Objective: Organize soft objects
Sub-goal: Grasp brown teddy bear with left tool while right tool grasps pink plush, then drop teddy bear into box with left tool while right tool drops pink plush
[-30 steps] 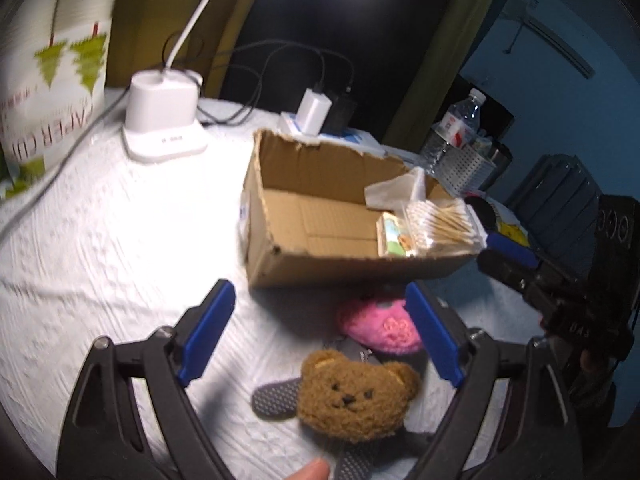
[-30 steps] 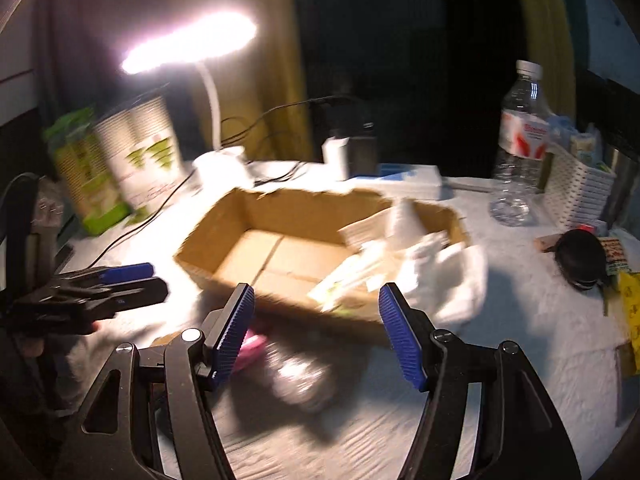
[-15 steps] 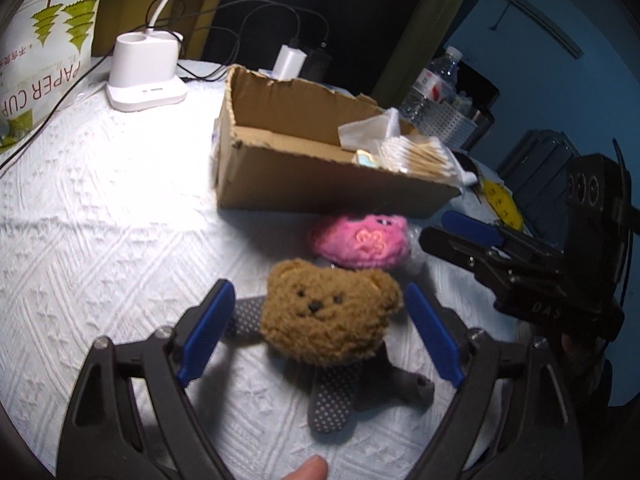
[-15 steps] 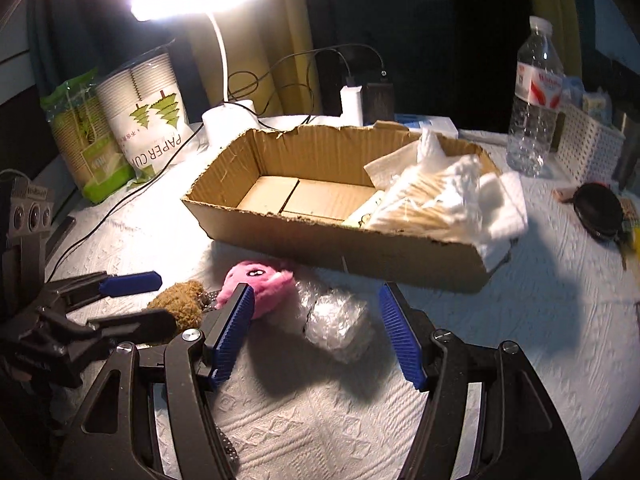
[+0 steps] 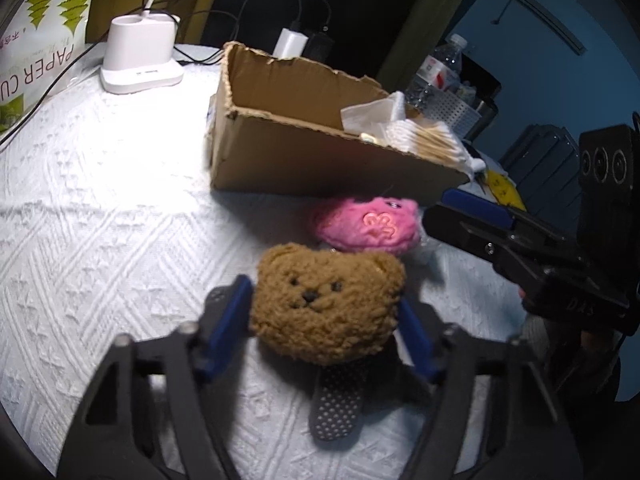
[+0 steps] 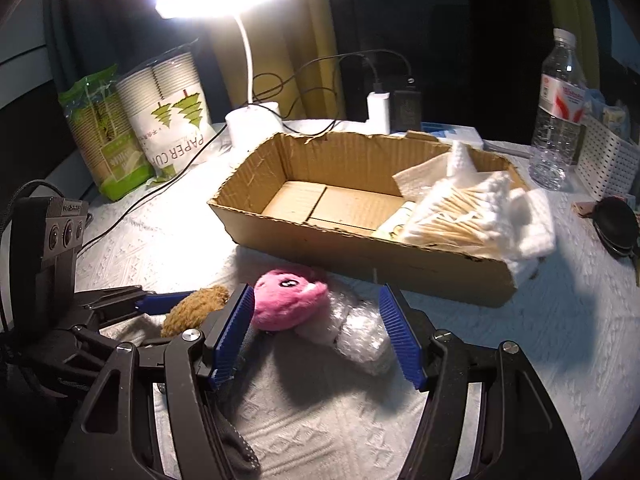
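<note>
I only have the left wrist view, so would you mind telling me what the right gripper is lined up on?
Observer: The right gripper is open, its fingers straddling the pink plush and a clear plastic wrap lying against it.
Operator: Thanks. Is there free space in the cardboard box?
Observer: Yes, the left part of the cardboard box floor is bare; cotton swabs and tissues fill its right end.
Operator: And how does my bear look from that side?
Observer: Only a brown edge of the teddy bear shows, sitting between the left gripper fingers, low on the tablecloth beside the pink plush.
</note>
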{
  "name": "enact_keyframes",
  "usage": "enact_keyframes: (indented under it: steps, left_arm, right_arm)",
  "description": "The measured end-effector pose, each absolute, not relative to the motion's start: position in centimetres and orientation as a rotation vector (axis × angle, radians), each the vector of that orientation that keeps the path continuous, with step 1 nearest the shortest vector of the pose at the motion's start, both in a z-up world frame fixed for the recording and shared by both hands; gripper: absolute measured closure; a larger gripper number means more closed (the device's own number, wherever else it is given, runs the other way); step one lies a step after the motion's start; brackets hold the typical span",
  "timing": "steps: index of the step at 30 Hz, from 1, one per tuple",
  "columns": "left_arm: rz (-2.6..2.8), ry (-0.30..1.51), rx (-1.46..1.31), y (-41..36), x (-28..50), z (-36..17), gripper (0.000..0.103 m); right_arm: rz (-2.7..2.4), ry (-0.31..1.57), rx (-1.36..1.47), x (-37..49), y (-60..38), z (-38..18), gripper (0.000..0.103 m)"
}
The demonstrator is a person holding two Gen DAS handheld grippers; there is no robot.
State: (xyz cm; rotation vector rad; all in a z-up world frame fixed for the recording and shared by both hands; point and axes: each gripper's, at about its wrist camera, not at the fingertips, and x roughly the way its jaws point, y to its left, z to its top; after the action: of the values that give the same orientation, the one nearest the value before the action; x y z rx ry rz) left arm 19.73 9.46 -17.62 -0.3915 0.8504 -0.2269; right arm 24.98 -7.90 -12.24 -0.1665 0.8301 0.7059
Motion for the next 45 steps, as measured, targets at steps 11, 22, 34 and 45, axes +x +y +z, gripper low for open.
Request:
enact_keyframes:
  steps: [11,22,34,45]
  left_arm:
    - [-0.214,0.809,-0.380,10.5,18.4,-16.2,0.048]
    - [-0.171,0.729,-0.340,11.9,18.0,-12.8,0.048]
    - [-0.145,0.705,-0.337,12.9,18.3,-11.6,0.048]
    - [-0.057,0.746,-0.335,15.8,16.3,-13.4,0.048]
  right_arm:
    - [0.778,0.873,-0.249,25.5,-4.5,-14.2,0.060]
    - [0.822,0.760,-0.252,23.7,-5.1,-10.2,0.065]
    - [0.897,0.755,-0.164,23.0,-6.2,-8.8,0.065]
    - [0.959,0.936,-0.196,20.4,-2.3,-15.9,0.067]
